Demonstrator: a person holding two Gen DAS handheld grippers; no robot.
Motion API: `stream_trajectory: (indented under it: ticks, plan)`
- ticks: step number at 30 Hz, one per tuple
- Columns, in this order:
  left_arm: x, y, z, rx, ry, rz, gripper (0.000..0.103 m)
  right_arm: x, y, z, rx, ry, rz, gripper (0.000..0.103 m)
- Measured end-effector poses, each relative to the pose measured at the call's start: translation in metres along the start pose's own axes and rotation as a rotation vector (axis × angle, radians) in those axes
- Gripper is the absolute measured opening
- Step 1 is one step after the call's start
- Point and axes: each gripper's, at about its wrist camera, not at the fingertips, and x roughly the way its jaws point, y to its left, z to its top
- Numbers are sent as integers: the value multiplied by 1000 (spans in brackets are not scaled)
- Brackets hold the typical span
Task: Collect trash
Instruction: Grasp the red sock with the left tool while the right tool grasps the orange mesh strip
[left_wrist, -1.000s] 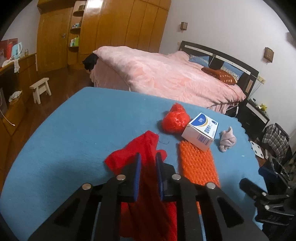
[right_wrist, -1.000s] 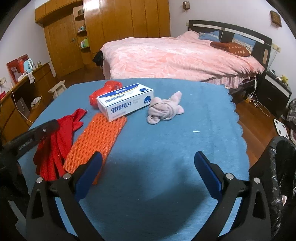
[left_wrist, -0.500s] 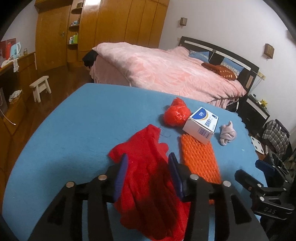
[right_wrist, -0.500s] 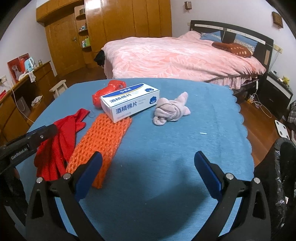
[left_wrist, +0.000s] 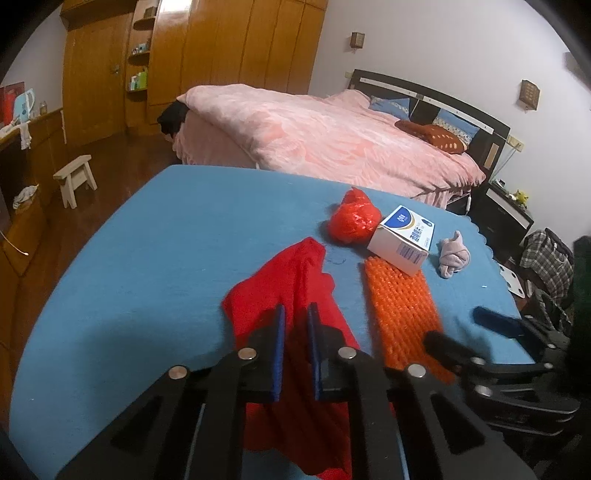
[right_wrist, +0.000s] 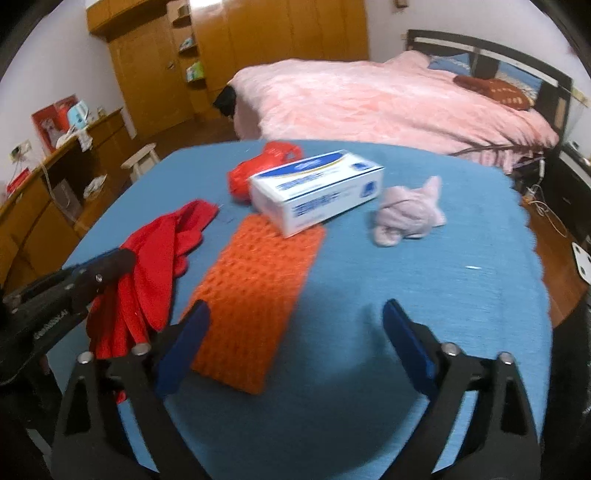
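On the blue table (left_wrist: 155, 243) lie a red cloth (left_wrist: 295, 280), an orange foam net (left_wrist: 400, 306), a crumpled red plastic bag (left_wrist: 352, 218), a white and blue box (left_wrist: 402, 236) and a pink cloth wad (left_wrist: 452, 254). My left gripper (left_wrist: 295, 314) is closed onto the red cloth, its jaws a narrow gap apart with cloth between them. My right gripper (right_wrist: 295, 314) is open and empty, over the near end of the orange net (right_wrist: 255, 291). The right wrist view also shows the box (right_wrist: 317, 192), the wad (right_wrist: 406, 214) and the red cloth (right_wrist: 155, 254).
A bed with a pink cover (left_wrist: 325, 133) stands beyond the table. Wooden wardrobes (left_wrist: 221, 48) line the back wall. A small stool (left_wrist: 75, 177) stands on the floor at left. A dark bag (right_wrist: 576, 369) hangs at the table's right edge.
My left gripper opened over the red cloth half a second ago and has closed onto it again. My right gripper moved left, toward the orange net.
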Motion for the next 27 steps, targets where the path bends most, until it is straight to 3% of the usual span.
stream_trajectory:
  ticks: [3,5,6,9,10,21,27]
  plan:
    - [-2,3,-1,-6,-1,0,12,6,6,0,-4,26,20,63]
    - [-5,3,-1,-8,-8,-1,12,3,11,-1,-26,23,48,49]
    - [-7,3,-1,-12,-13,-4,12,2,13,-2,-35,23,69,36]
    - [-11,2,0,-23,-22,-19,12,-1,12,-2,-33,13,83,21]
    - [-13,-1,0,-24,-25,-31,12,-3,10,-2,-27,11,83,10]
    - [-32,-46,-11,30,-26,-133,11,-45,-30,-12,21,-13,75,10]
    - [-28,-55,-15,48,-14,-114,11,-62,-46,-26,13,5,58,10]
